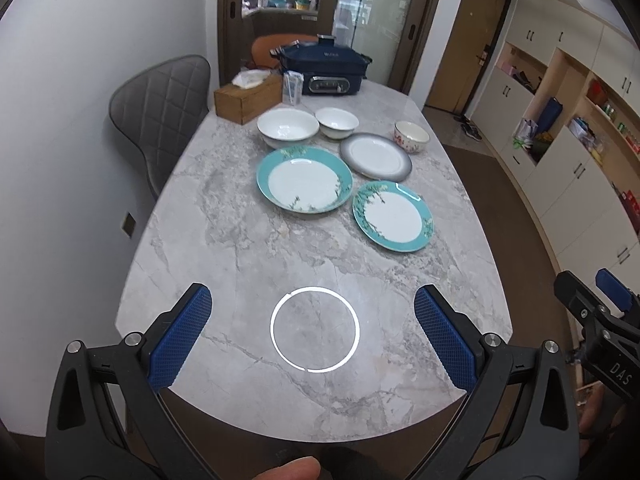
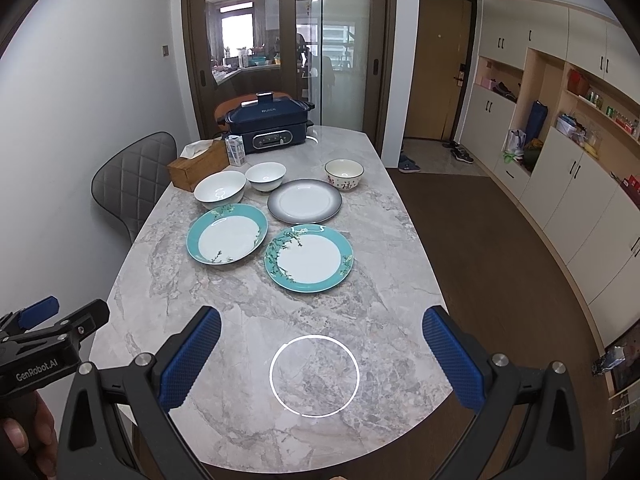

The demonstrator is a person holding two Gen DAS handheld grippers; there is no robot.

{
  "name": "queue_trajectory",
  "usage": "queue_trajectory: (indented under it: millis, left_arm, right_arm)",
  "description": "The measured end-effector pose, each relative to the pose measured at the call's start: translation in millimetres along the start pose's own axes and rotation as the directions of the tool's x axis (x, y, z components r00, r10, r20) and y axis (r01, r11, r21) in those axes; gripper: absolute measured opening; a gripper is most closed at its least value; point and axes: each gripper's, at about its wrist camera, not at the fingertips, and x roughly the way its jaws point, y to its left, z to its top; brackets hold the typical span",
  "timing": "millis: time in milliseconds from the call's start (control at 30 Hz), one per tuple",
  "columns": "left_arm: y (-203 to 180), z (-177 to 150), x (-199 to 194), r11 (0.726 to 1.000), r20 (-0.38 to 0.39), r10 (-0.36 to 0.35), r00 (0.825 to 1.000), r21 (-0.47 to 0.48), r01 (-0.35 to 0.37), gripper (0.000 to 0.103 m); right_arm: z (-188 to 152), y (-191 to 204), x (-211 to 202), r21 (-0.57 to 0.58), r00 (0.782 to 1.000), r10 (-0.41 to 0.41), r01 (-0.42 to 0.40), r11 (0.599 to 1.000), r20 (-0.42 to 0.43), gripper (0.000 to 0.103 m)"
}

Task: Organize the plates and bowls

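Note:
On the marble table (image 1: pixel 224 280) lie a deep teal-rimmed plate (image 1: pixel 304 179) (image 2: pixel 227 233), a flat teal-rimmed plate (image 1: pixel 393 216) (image 2: pixel 309 258) and a grey-rimmed plate (image 1: pixel 375 157) (image 2: pixel 305 201). Behind them stand a large white bowl (image 1: pixel 287 127) (image 2: pixel 220 191), a small white bowl (image 1: pixel 336 122) (image 2: pixel 265 176) and a flower-patterned bowl (image 1: pixel 411 136) (image 2: pixel 344 174). My left gripper (image 1: pixel 312 330) hangs open over the near table end, holding nothing. My right gripper (image 2: pixel 322 356) is open too, well short of the plates.
A wooden tissue box (image 1: pixel 248 96), a small carton (image 1: pixel 293 87) and a dark blue electric cooker (image 1: pixel 324 68) stand at the far end. A grey quilted chair (image 1: pixel 160 120) sits on the left. Cabinets (image 2: pixel 580 200) line the right wall.

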Motion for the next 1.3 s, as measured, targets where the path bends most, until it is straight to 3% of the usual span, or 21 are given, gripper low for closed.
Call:
queue_trajectory:
  millis: [133, 233, 267, 333, 400, 500, 533, 600, 700, 733, 800, 900, 967, 1100, 1200, 1300]
  left_arm:
    - [0, 3, 41, 0.995, -0.092, -0.096, 0.991, -0.004, 0.096, 0.103]
    - [6, 12, 84, 0.975, -0.156, -0.218, 0.963, -0.085, 0.206, 0.102]
    - [8, 18, 99, 0.968, -0.174, -0.238, 0.956, -0.13, 0.217, 0.102]
    - [6, 37, 132, 0.974, -0.205, -0.206, 0.957, -0.138, 0.18, 0.102]
    - [2, 62, 158, 0.977, -0.174, -0.186, 0.967, -0.134, 0.164, 0.102]
    - [-8, 109, 188, 0.969, -0.056, -0.208, 0.977, -0.148, 0.198, 0.103]
    - [-14, 125, 201, 0.973, -0.05, -0.192, 0.98, -0.141, 0.183, 0.103]
    - [-28, 164, 245, 0.989, -0.181, -0.12, 0.976, -0.102, 0.103, 0.103]
    - [-31, 214, 314, 0.976, -0.315, -0.165, 0.935, -0.188, 0.108, 0.102]
    - [-28, 229, 334, 0.975, -0.319, -0.156, 0.935, -0.201, 0.094, 0.102]
    - [-36, 254, 367, 0.98, -0.31, -0.135, 0.941, -0.179, 0.082, 0.102]
    - [-45, 280, 421, 0.981, -0.342, -0.17, 0.924, -0.143, 0.128, 0.102]
    - [-51, 288, 451, 0.99, -0.37, -0.133, 0.919, -0.1, 0.102, 0.102]
    - [-66, 310, 509, 0.991, -0.404, -0.122, 0.907, 0.0, 0.134, 0.101]
    - [-80, 322, 531, 0.983, -0.394, -0.143, 0.908, 0.051, 0.177, 0.101]
    - [-88, 323, 552, 0.974, -0.414, -0.162, 0.896, 0.077, 0.212, 0.101]
  right_arm:
    - [-6, -14, 22, 0.038, 0.996, 0.069, -0.067, 0.997, -0.049, 0.103]
    - [0, -37, 53, 0.081, 0.99, 0.114, -0.107, 0.991, -0.078, 0.103]
    - [4, -45, 62, 0.093, 0.988, 0.133, -0.126, 0.988, -0.078, 0.103]
    - [16, -63, 89, 0.127, 0.979, 0.188, -0.177, 0.976, -0.08, 0.103]
    - [32, -80, 118, 0.154, 0.965, 0.252, -0.238, 0.959, -0.076, 0.103]
    - [66, -106, 175, 0.18, 0.944, 0.32, -0.302, 0.936, -0.083, 0.103]
    - [81, -116, 201, 0.196, 0.93, 0.357, -0.335, 0.922, -0.091, 0.103]
    - [103, -130, 238, 0.218, 0.908, 0.407, -0.379, 0.899, -0.097, 0.103]
    - [136, -148, 303, 0.251, 0.866, 0.484, -0.444, 0.86, -0.126, 0.103]
    - [147, -152, 329, 0.262, 0.843, 0.519, -0.473, 0.841, -0.142, 0.103]
    - [160, -153, 366, 0.271, 0.822, 0.539, -0.484, 0.832, -0.186, 0.103]
    - [170, -154, 421, 0.312, 0.771, 0.592, -0.517, 0.797, -0.234, 0.102]
    - [176, -155, 452, 0.332, 0.736, 0.628, -0.544, 0.771, -0.253, 0.099]
    - [180, -154, 494, 0.335, 0.707, 0.646, -0.558, 0.759, -0.287, 0.09]
    - [181, -155, 513, 0.345, 0.684, 0.671, -0.58, 0.738, -0.286, 0.084]
    - [182, -155, 529, 0.35, 0.666, 0.685, -0.592, 0.726, -0.294, 0.083]
